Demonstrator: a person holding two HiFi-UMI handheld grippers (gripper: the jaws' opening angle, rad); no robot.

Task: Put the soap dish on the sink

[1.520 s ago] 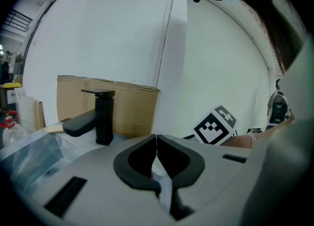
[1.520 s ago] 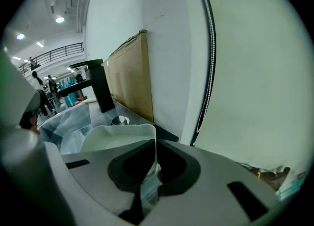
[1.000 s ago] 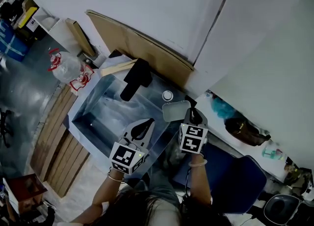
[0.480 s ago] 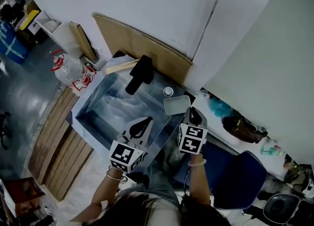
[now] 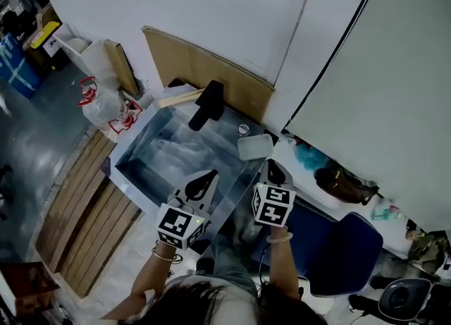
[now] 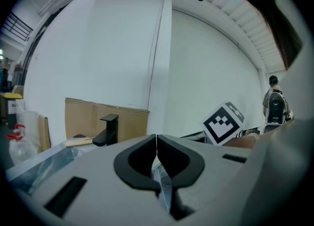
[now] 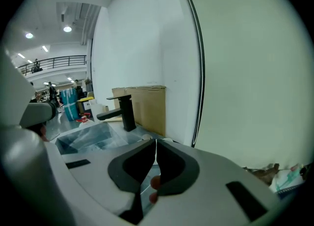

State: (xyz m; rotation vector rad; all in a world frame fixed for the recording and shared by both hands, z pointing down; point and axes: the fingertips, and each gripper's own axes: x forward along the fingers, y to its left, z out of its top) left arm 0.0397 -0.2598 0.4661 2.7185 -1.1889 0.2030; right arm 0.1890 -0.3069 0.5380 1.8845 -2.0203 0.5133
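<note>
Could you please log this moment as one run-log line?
soap dish: lying on sink rim | left tool: shut, empty | right tool: shut, empty, short of dish

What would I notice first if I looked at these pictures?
Two claws with black-and-white square patterns on them poke up from the bottom middle, the left claw and the right claw, both shut. Ahead of them lies a shiny sink with a black tap at its far side. A pale soap dish sits on the sink's right corner, just ahead of the right claw.
</note>
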